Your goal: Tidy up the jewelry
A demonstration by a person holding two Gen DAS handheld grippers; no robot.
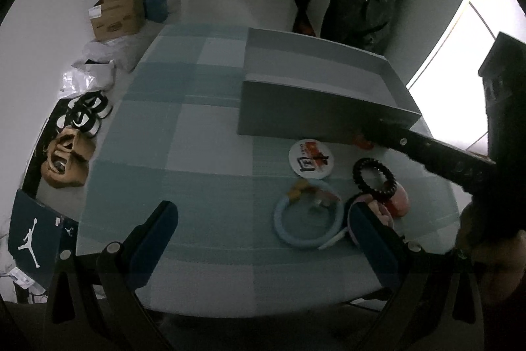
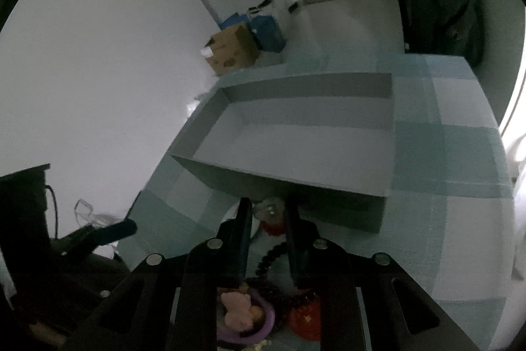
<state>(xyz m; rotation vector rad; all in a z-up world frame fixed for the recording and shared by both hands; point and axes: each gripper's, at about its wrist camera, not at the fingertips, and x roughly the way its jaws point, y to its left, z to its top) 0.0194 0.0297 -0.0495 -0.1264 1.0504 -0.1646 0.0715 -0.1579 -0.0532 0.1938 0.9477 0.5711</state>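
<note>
- The table [image 1: 203, 127] carries everything under a checked blue cloth, so each piece sits within reach.
- The grey box [image 2: 296, 134] stands open and empty at the far side, probably meant to receive the jewelry.
- The blue ring [image 1: 305, 222], black beaded bracelet [image 1: 373, 178] and round badge [image 1: 310, 158] lie loose near the box, not yet sorted.
- The right tool [image 2: 269, 209] slants down at the box's near wall, its 2 jaws closed on a small clear-and-red trinket [image 2: 271, 216].
- The left tool [image 1: 263, 232] tilts down over the ring, jaws spread wide, grasping nothing.
</note>
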